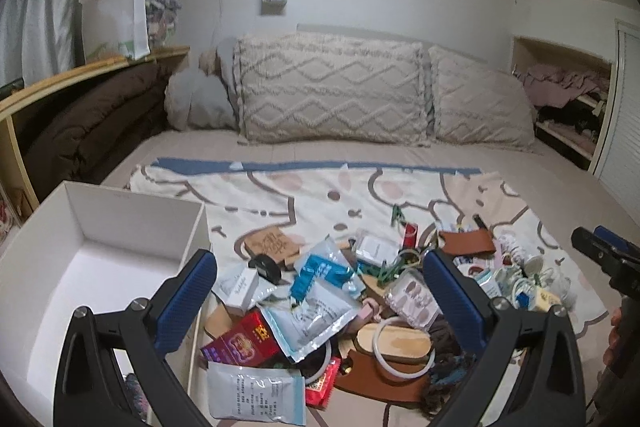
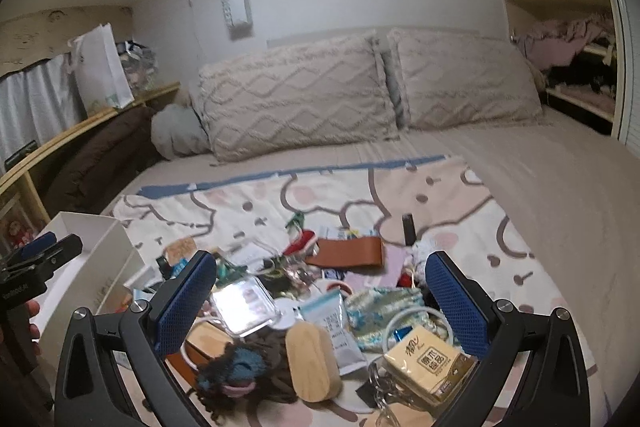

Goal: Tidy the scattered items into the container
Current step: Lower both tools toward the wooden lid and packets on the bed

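Overhead, both tools hovering above a heap of clutter on a cartoon-print blanket (image 1: 304, 195) spread over the bed. Left gripper (image 1: 320, 287) spread wide, holding nothing, poised over foil sachets and a red packet (image 1: 244, 341) with gold print too blurred to read. White sachet (image 1: 256, 393) nearest the lens printed with rows of small characters, not legible. White container (image 1: 120, 219) just left of the heap, open-topped, its near corner beside the left blue pad (image 1: 186, 301). Small white carton (image 1: 239, 289) with cursive lettering, unreadable, lying near the container wall. Right gripper (image 2: 320, 301) likewise spread wide and holding nothing, over a yellow tissue pack (image 2: 430, 361) printed with Chinese characters, brand mark at its corner, resting beside a wooden oval block (image 2: 310, 361). Pale blue sachet (image 2: 334, 325) with lines of fine text just behind the block. Brown leather strap (image 2: 346, 251) farther back, flat on the blanket. Two beige tufted pillows (image 2: 296, 99) propped against the far wall.
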A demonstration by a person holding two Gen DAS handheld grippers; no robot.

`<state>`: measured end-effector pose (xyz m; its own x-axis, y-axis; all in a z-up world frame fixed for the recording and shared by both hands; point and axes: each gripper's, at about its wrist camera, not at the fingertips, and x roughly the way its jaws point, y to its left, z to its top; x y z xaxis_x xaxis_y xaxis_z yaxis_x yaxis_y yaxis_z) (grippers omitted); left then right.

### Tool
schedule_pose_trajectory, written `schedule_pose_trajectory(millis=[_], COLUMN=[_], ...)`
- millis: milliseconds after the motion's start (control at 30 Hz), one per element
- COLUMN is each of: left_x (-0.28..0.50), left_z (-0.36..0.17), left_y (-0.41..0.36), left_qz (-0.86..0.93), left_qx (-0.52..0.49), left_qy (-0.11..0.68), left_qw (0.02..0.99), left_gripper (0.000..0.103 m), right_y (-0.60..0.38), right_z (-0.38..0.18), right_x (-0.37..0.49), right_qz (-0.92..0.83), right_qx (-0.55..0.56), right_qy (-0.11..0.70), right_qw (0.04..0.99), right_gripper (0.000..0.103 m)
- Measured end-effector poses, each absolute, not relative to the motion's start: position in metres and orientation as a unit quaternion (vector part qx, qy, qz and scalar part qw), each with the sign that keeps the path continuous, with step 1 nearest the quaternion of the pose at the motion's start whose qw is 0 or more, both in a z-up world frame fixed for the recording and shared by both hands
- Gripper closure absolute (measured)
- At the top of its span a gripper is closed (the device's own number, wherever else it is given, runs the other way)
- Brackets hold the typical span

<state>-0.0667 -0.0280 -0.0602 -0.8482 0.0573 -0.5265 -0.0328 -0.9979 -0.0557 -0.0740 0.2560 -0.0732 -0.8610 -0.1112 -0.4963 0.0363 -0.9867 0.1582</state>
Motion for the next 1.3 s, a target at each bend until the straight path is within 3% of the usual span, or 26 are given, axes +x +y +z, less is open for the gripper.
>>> schedule_pose_trajectory(millis=[500,733,1000,1300], left_x=[-0.101,-0.108,-0.116,-0.124], left_z=[-0.124,-0.143,-0.163,-0.181], left_y=[-0.018,-0.011,-0.012,-0.020], left_qz=[0.937,0.929,0.919,0.911], left_qx=[-0.348,-0.369,-0.395,-0.410], left_qy=[-0.032,-0.021,-0.020,-0.041], left_qw=[0.001,0.005,-0.005,-0.020], left_gripper=[0.000,0.000,0.000,0.000], right_y=[0.285,0.280,0.247,0.230], right_z=[-0.122,-0.144,-0.174,-0.193], right_x=[-0.093,-0.103,-0.109,-0.102], right_qz=[-0.939,-0.926,-0.906,-0.892], right_qx=[0.333,0.368,0.421,0.434], right_qy=[-0.083,-0.079,0.043,0.119], right_qw=[-0.014,0.008,0.021,0.025], right_gripper=[0.000,0.000,0.000,0.000])
